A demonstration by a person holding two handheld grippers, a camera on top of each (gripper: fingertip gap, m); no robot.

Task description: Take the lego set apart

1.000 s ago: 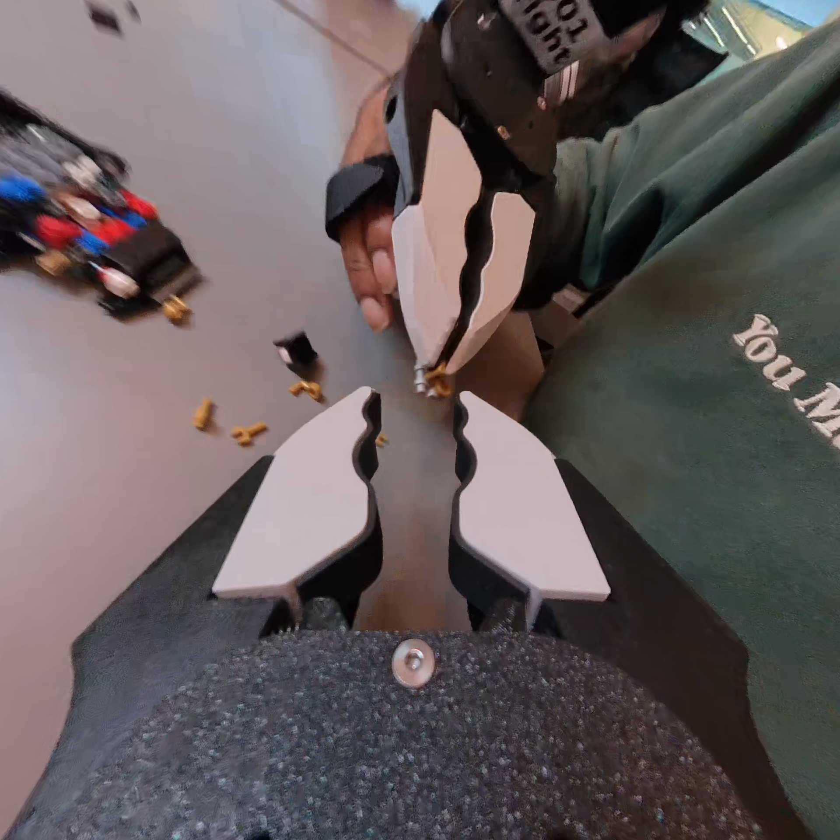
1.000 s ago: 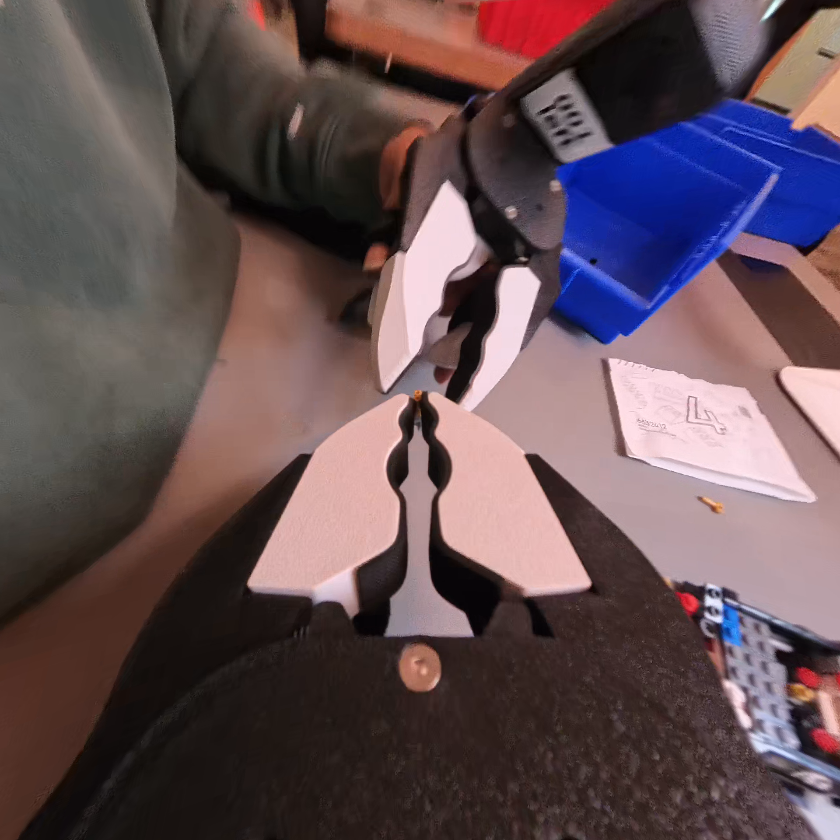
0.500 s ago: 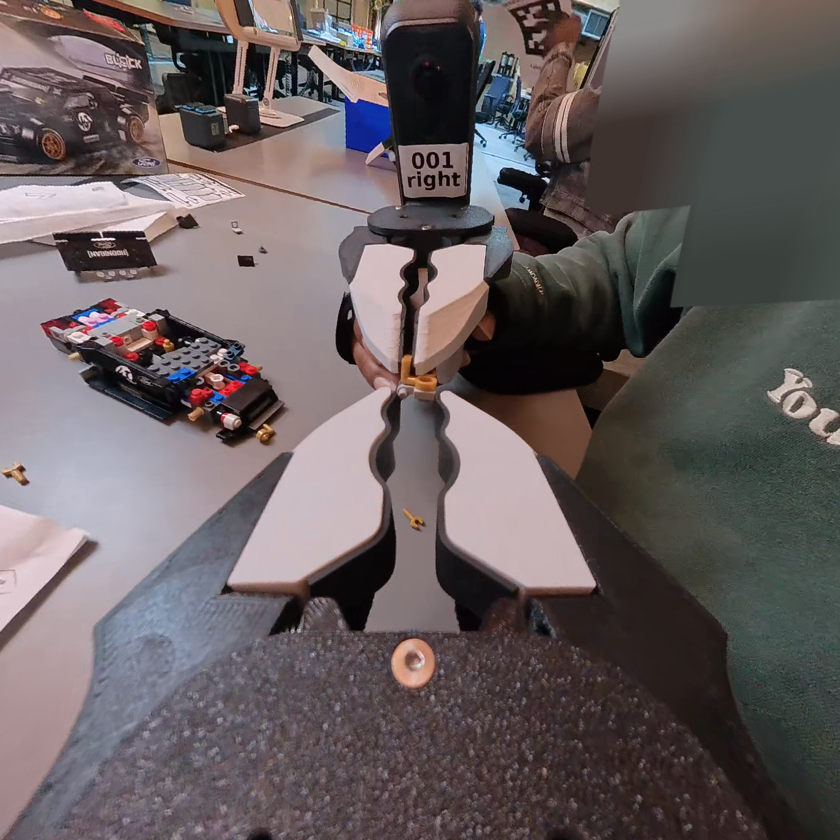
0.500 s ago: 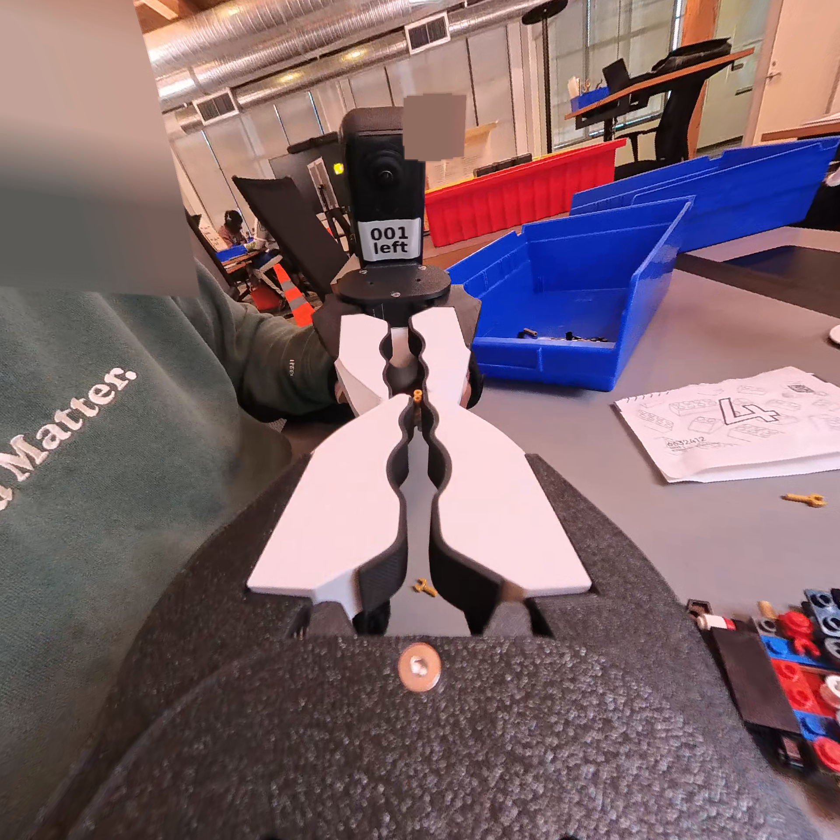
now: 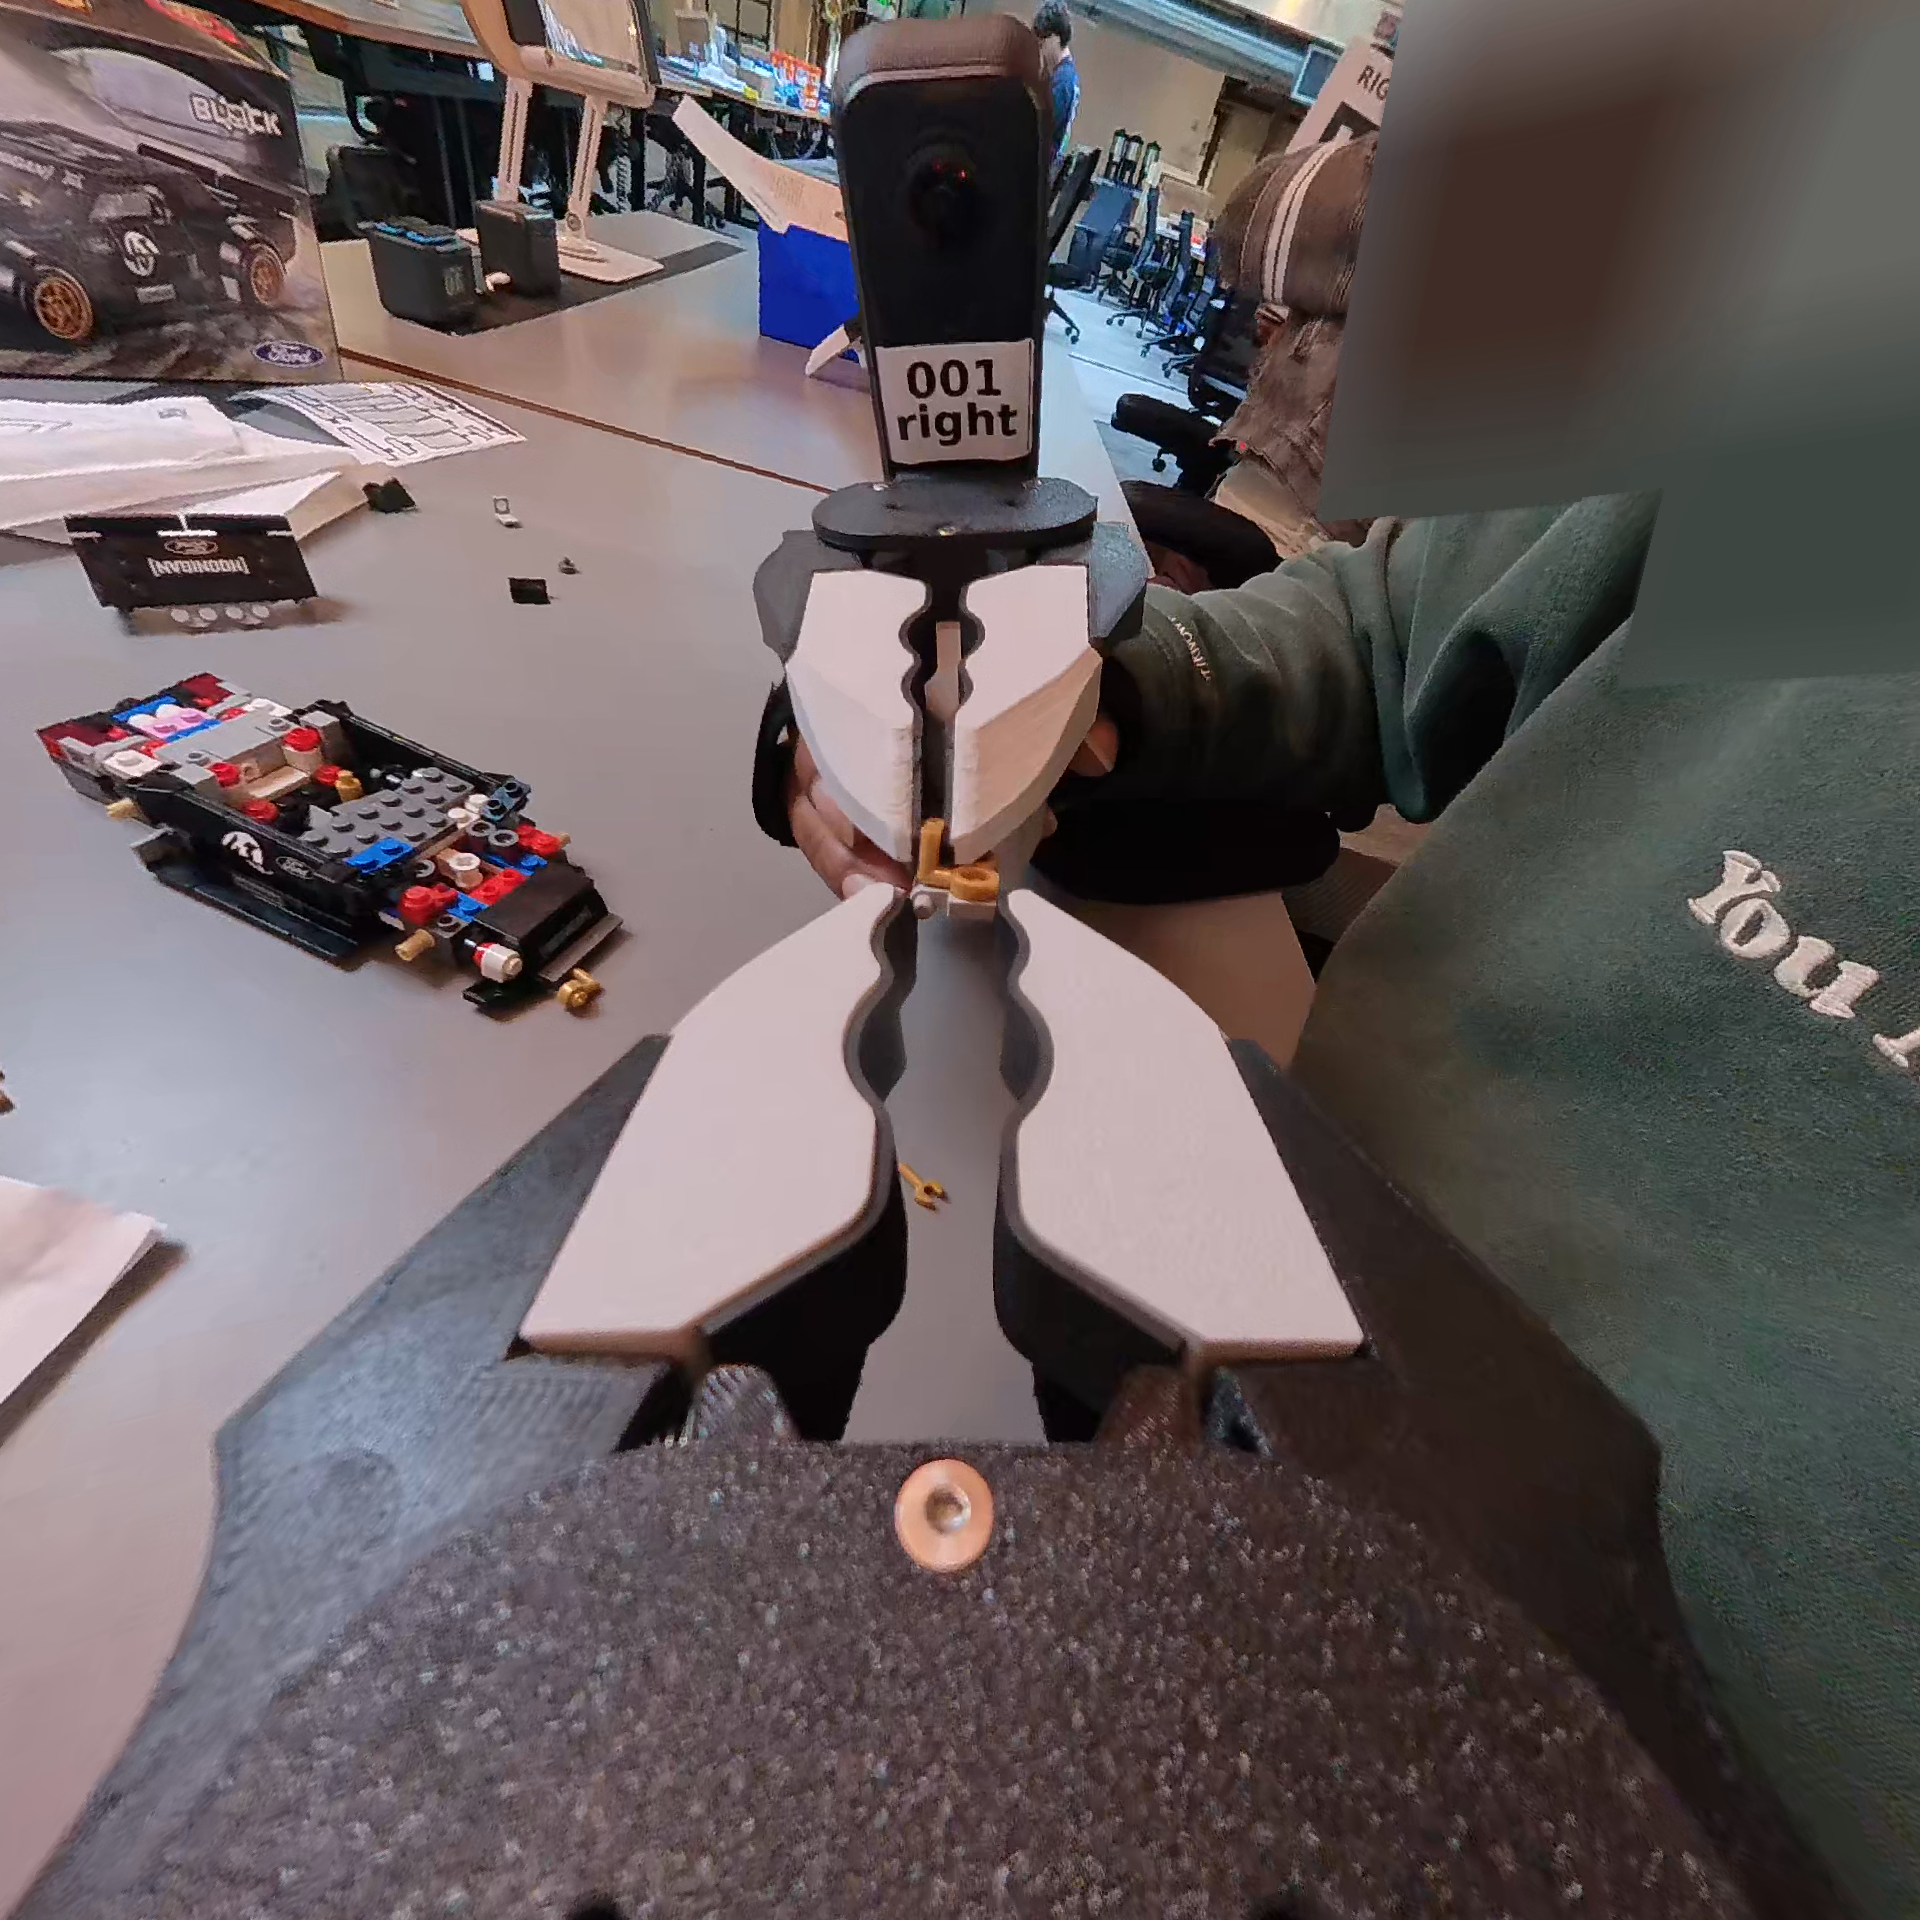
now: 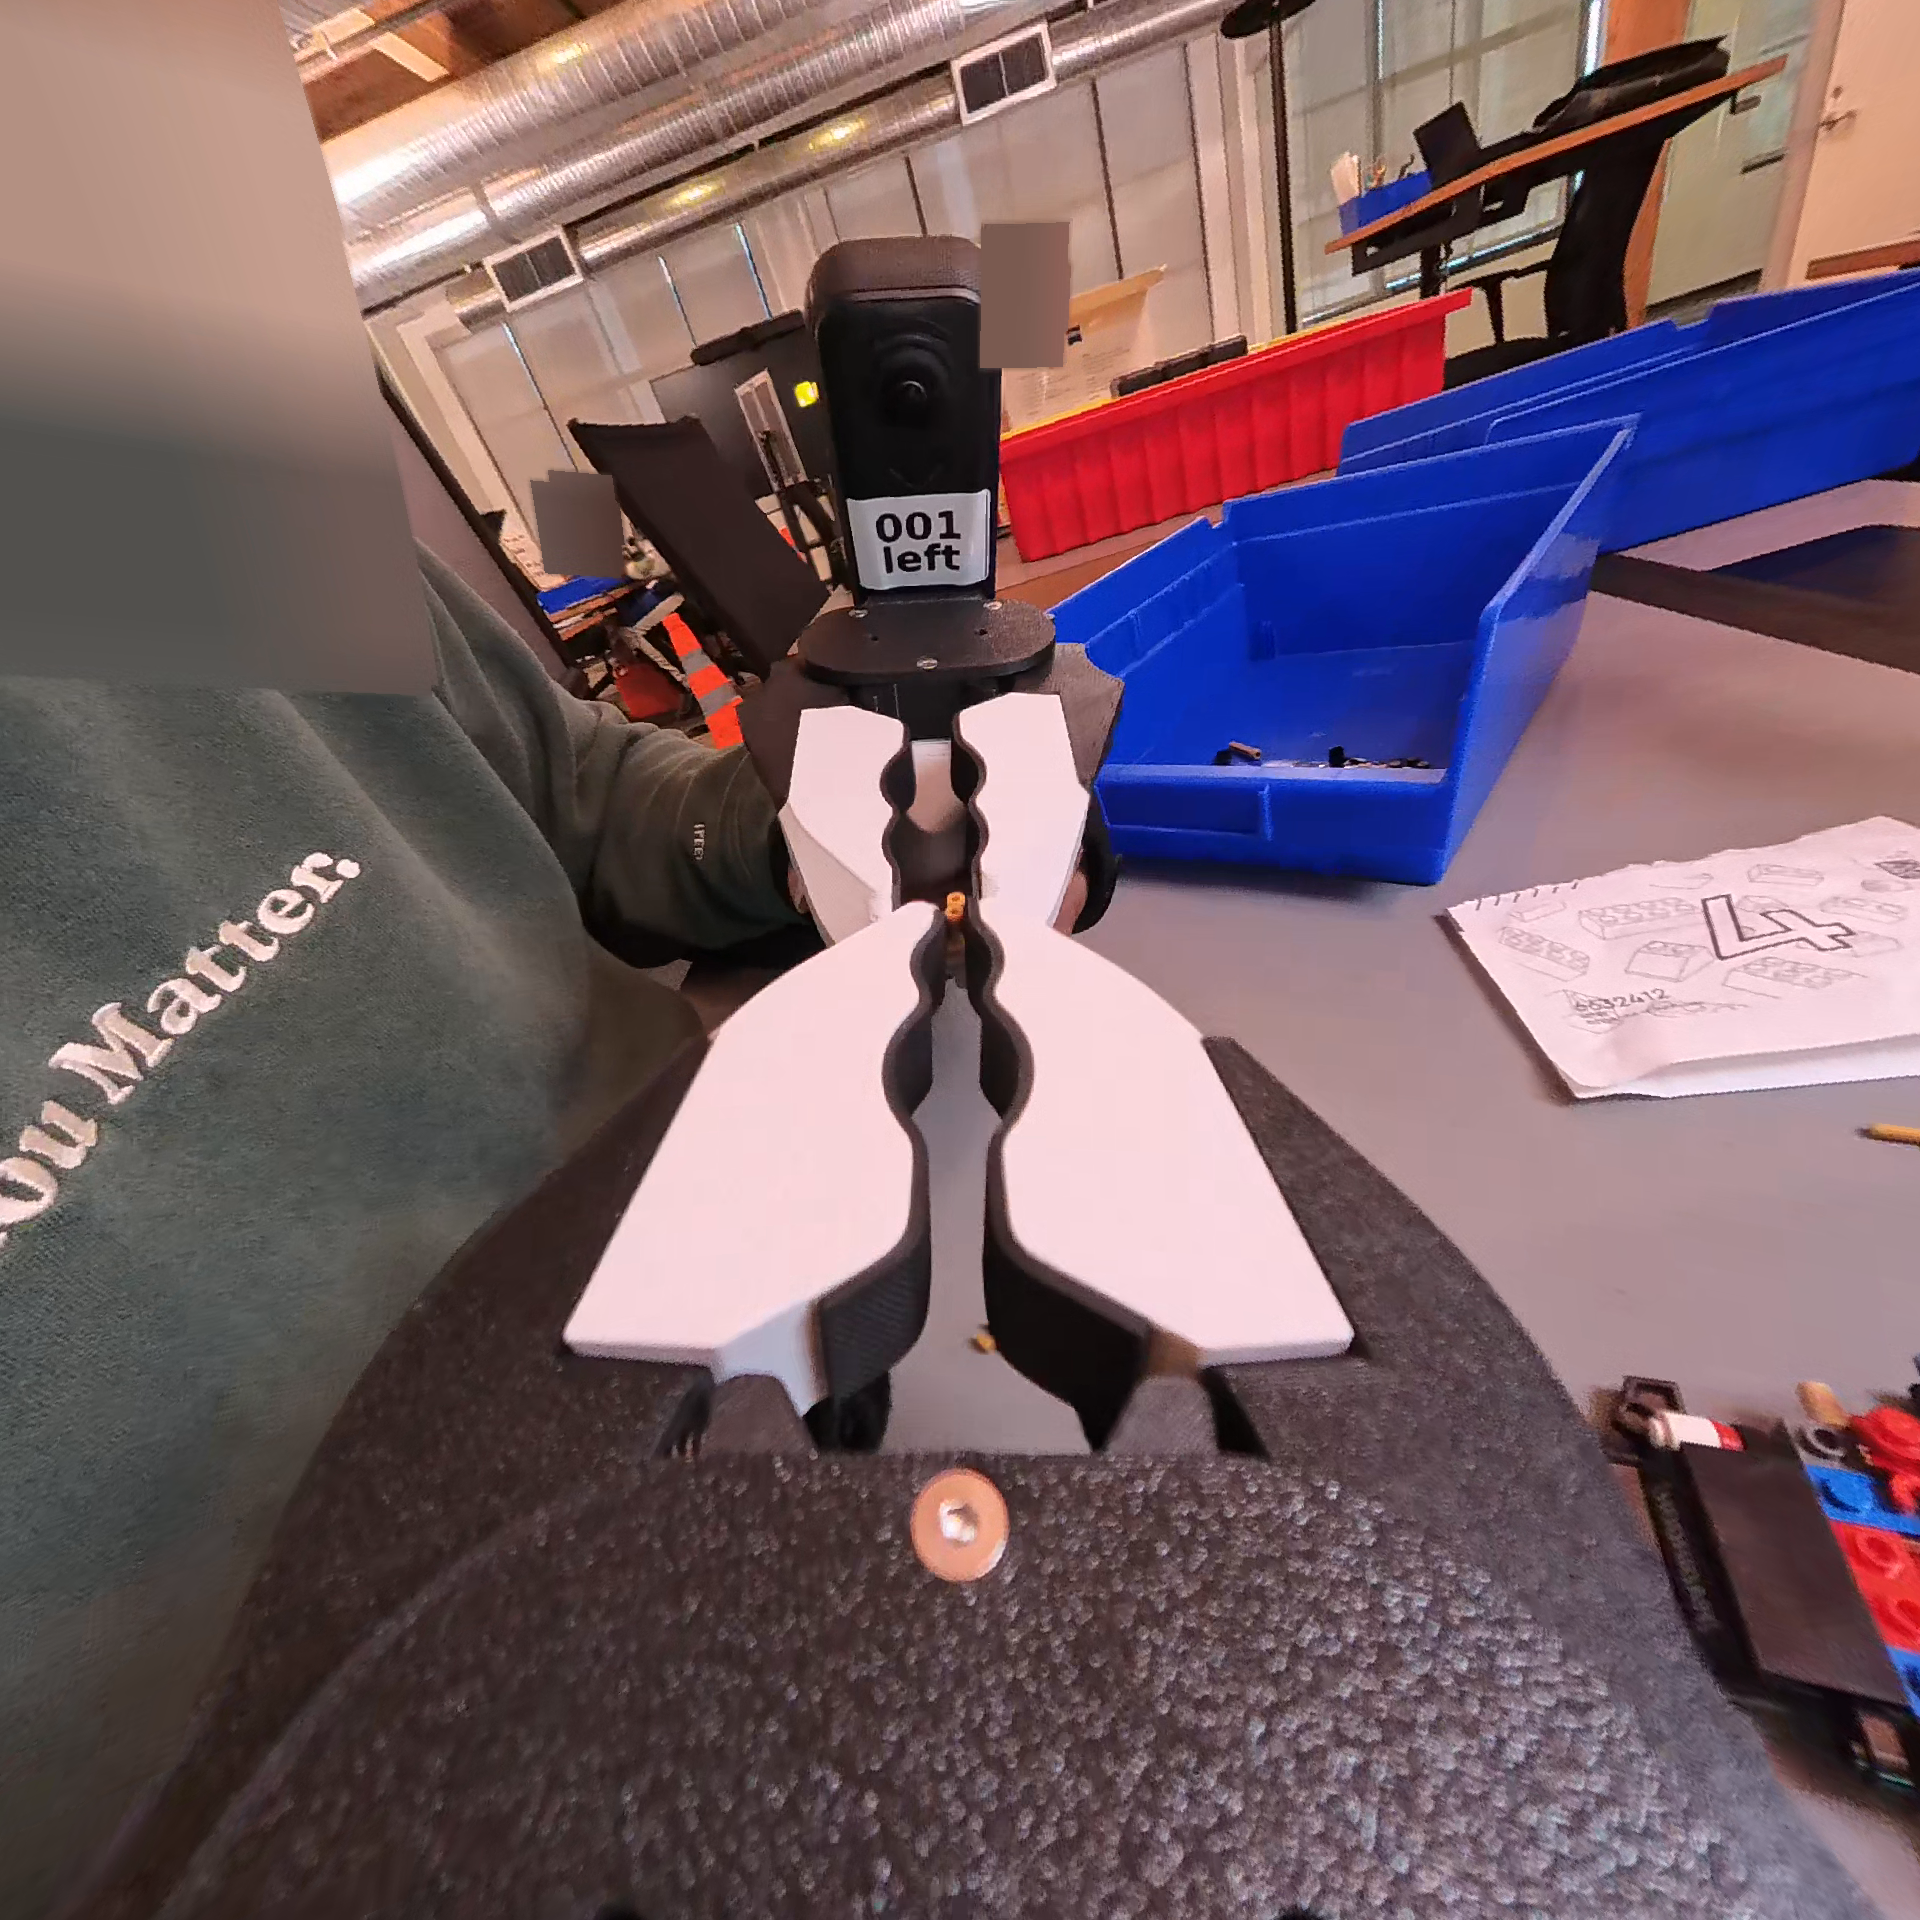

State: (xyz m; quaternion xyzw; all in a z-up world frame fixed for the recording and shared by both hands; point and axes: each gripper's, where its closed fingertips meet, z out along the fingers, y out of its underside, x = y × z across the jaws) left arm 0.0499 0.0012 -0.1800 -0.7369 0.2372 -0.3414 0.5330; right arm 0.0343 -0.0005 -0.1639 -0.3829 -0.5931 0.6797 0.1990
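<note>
Apparently small dark bits (image 6: pixel 1340 755) in blue bin (image 6: pixel 1496 665).

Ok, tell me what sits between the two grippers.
A small gold-and-grey lego piece, pinched by the right gripper, reaching into the open left gripper; left wrist view shows it.

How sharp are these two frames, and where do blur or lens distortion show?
Left wrist view: crisp throughout; the lego car and the small gold piece at the right tool are clear; fisheye bends the table edge. Right wrist view: centre sharp, but the car at the lower right corner is smeared; the blue bin looks stretched.
</note>
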